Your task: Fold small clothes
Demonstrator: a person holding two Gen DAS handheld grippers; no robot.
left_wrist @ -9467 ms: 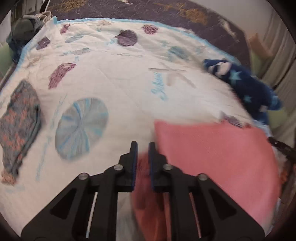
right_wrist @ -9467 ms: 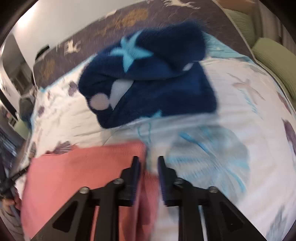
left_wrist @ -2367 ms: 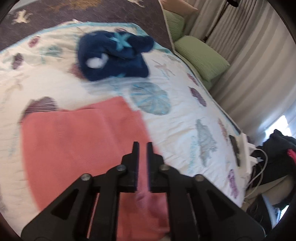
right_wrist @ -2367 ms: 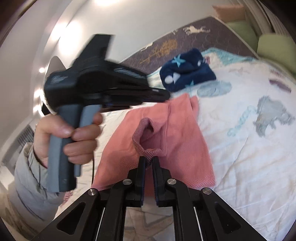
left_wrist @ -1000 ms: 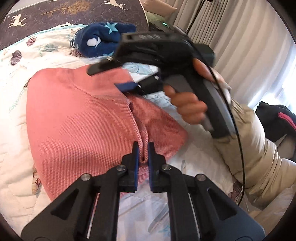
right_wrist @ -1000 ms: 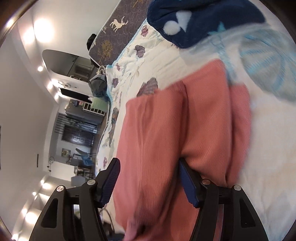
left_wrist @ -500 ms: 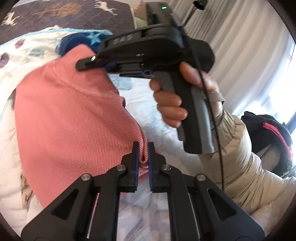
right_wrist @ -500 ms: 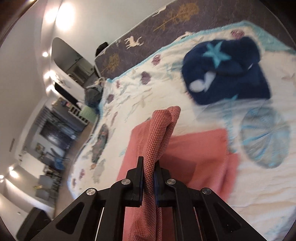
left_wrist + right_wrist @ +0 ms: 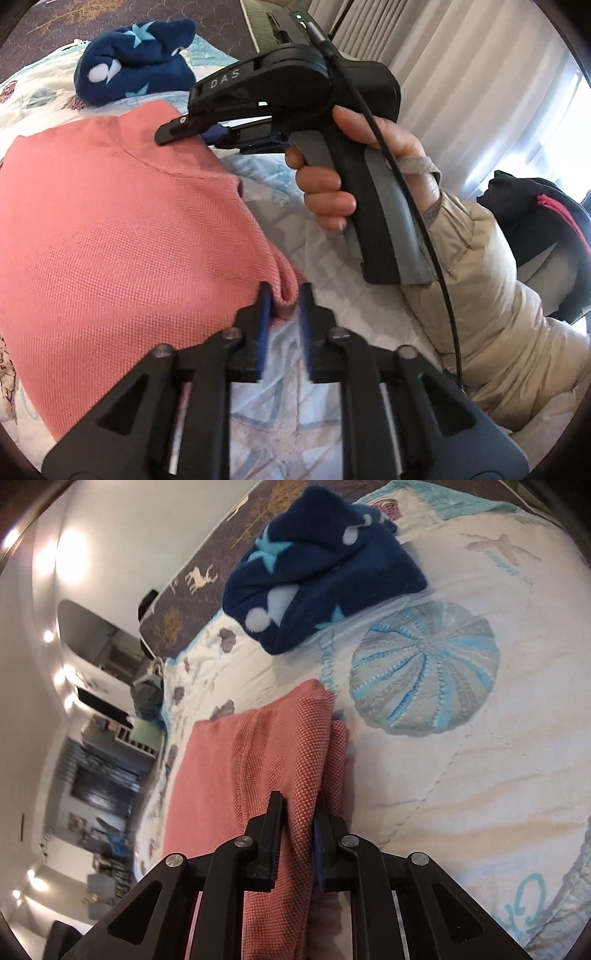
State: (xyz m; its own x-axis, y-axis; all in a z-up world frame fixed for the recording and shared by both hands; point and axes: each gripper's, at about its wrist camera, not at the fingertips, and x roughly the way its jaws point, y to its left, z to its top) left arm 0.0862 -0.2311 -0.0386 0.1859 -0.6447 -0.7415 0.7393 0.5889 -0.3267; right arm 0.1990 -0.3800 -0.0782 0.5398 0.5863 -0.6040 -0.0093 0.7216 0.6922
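A coral-pink knit garment (image 9: 122,236) lies on the bed, partly folded, with a ribbed seam running across its upper part. In the left wrist view it spreads over the left half of the picture on the white seashell-print quilt (image 9: 461,775). In the right wrist view a doubled layer of it (image 9: 306,760) rises as a thick fold from the flat part below.

The left gripper (image 9: 283,306) sits at the garment's near right corner. Its fingers (image 9: 263,314) are opening, with a gap between the blue pads; a small bunched tip of pink fabric pokes into that gap, touching the left pad only.

The right gripper (image 9: 297,823) has the thick fold running between its fingers (image 9: 274,819). They are opening too, yet the fabric fills the space between the pads and presses against both. In the left wrist view this same gripper (image 9: 207,134) reaches the garment's far edge, held by a hand (image 9: 351,162) in a beige padded sleeve (image 9: 491,295), with a black cable running along it.

Beyond the pink garment, a navy fleece piece with light blue stars and white dots (image 9: 321,565) lies bunched near the quilt's far edge. A blue-striped sea urchin print (image 9: 424,668) sits just beside the garment's far corner. A dark blanket with deer and tree motifs (image 9: 207,572) covers the bed behind the fleece. Pale curtains (image 9: 461,66) hang on the right.
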